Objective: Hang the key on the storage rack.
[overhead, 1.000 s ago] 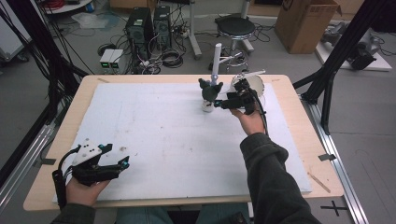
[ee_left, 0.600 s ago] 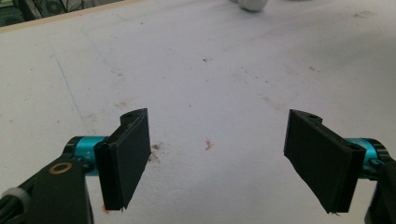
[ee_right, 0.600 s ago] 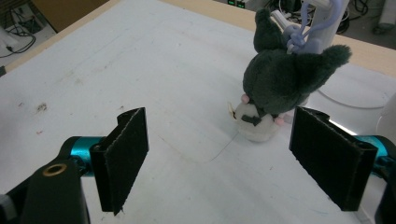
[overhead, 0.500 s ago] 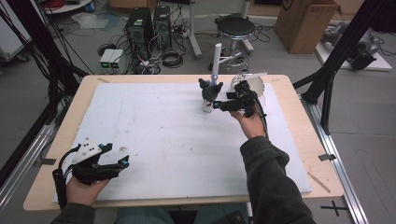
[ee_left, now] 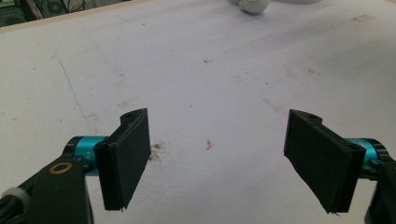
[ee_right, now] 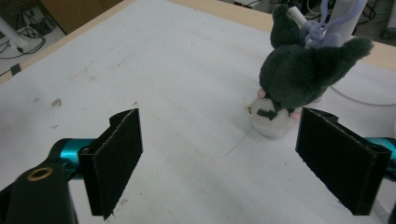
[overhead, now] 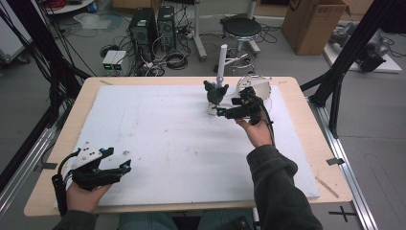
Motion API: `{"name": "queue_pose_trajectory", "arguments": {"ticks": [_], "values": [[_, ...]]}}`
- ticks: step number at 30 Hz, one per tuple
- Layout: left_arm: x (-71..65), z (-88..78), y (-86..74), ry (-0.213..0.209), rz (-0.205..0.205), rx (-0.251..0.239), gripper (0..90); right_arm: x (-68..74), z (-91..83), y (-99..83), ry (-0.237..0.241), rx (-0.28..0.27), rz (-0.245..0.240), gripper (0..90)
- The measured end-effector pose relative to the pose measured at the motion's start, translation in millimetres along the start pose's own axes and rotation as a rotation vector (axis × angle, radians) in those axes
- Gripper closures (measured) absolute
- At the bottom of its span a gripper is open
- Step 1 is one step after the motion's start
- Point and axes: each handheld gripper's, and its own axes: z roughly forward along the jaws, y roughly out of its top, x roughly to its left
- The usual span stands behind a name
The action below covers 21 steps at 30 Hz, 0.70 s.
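where the far edge of the counter (overhead: pixel 306 158) meets its right half, stands a dark green plush toy (overhead: pixel 214 92) on a pale round base, upright, with a lilac loop at its top. just behind it rises a white post (overhead: pixel 222 60); to its right sits a white round dish (overhead: pixel 258 87) close to the far right corner. lies under all of it a white sheet (overhead: pixel 167 139), stained and scuffed, covering most of the counter.

hover just to the right of the toy the right tongs (overhead: pixel 221 113), held level and pointing left at its base. seen in the right gripper view: toy (ee_right: pixel 299 74) ahead and toward the right pad, no contact, pads (ee_right: pixel 116 154) spread wide with bare sheet between them. have just been opening, those jaws, with nothing between them. blocks the way to the toy nothing on the near side; crowd it only the post and dish from behind and the right.

rest near the front left corner the left tongs (overhead: pixel 125 166), low over the sheet, well apart from the toy. spread wide too in the left gripper view, pads (ee_left: pixel 126 154) over empty, speckled sheet, gripping nothing.

compared with a second ago: toy in the same spot, left hand unmoved, right hand about where it was, jaws now wider.

beyond the far edge, on the floor: computer towers (overhead: pixel 153 28), cables, a stool (overhead: pixel 242 28), a cardboard box (overhead: pixel 313 24).
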Motion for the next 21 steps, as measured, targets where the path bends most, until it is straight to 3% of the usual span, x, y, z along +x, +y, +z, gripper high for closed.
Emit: {"name": "queue_pose_trajectory", "arguments": {"ticks": [21], "values": [[1.8,0.3,-0.2,-0.004,-0.001,-0.002,23.2,9.1,-3.0,-13.3,0.018,-0.011,0.001,12.6]]}}
